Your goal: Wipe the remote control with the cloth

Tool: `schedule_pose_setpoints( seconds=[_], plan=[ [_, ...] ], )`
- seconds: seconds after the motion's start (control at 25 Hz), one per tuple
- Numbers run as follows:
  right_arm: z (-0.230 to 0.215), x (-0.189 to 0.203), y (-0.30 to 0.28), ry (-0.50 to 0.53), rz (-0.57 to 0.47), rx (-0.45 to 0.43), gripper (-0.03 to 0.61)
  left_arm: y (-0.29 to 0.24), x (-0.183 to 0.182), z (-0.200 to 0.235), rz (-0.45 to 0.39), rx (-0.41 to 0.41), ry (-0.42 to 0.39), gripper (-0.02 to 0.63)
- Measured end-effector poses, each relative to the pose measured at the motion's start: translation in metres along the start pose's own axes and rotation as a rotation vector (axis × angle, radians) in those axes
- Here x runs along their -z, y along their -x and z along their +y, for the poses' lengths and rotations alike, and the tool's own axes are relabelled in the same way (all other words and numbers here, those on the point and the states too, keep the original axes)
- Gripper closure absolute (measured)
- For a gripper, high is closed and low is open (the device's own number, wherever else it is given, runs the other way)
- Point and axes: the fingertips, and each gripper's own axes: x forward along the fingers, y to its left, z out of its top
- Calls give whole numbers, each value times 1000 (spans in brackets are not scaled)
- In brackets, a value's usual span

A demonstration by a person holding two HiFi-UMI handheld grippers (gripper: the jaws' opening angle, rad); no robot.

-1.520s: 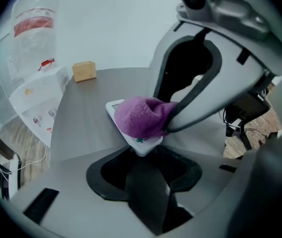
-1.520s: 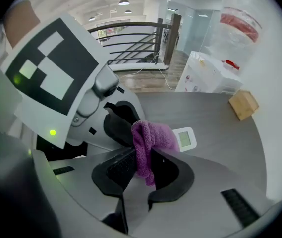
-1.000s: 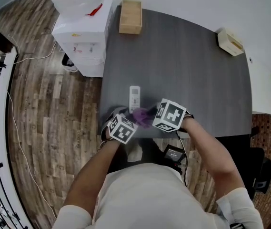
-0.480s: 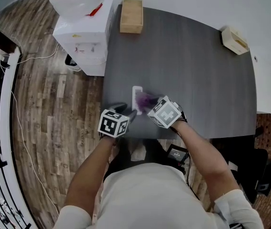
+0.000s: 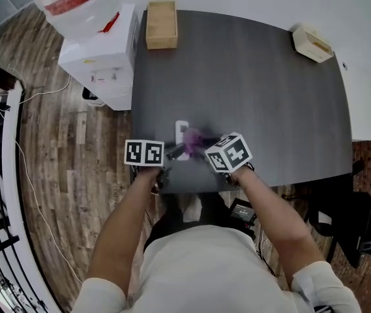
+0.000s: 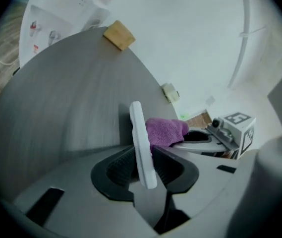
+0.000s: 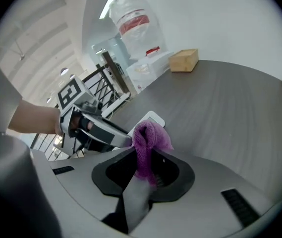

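Observation:
The white remote control lies near the front edge of the dark table. In the left gripper view the remote control stands on its long edge between the jaws of my left gripper. Those jaws are closing, and both pads touch its sides. My right gripper is shut on the purple cloth, whose bunched end rests against the remote control. From the head view, the cloth sits just right of the remote, between my left gripper and right gripper.
A wooden box stands at the table's far left corner and a smaller pale box at the far right. A water dispenser stands left of the table. A white surface adjoins the right side.
My left gripper has moved forward to the remote and narrowed its jaws round it. The right gripper has carried the cloth up against the remote.

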Motion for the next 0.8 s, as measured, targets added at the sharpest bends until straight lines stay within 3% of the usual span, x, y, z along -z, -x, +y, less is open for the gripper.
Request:
schedule_pose_setpoints(
  seconds=[0.16,0.24,0.32,0.4,0.48,0.64,0.8],
  plan=[
    [-25,1,32,-197,-139,20,491,2,-1,-1,-33,65,93,514],
    [-38,3,46,-211,-167,60,491,4,0,-3,-35,92,98,517],
    [-46,0,57,-102,-157,137,491,13,-5,-19,-79,210,155,518],
    [-49,-16,70,85,-155,224,491,29,-14,-51,-156,413,273,518],
    [-43,-47,85,268,-191,285,491,46,-21,-74,-220,548,328,520],
    [0,-89,99,487,-255,261,491,68,-31,-96,-285,641,275,520],
    [45,-78,99,538,-267,187,491,86,-48,-101,-369,652,268,522]
  ],
)
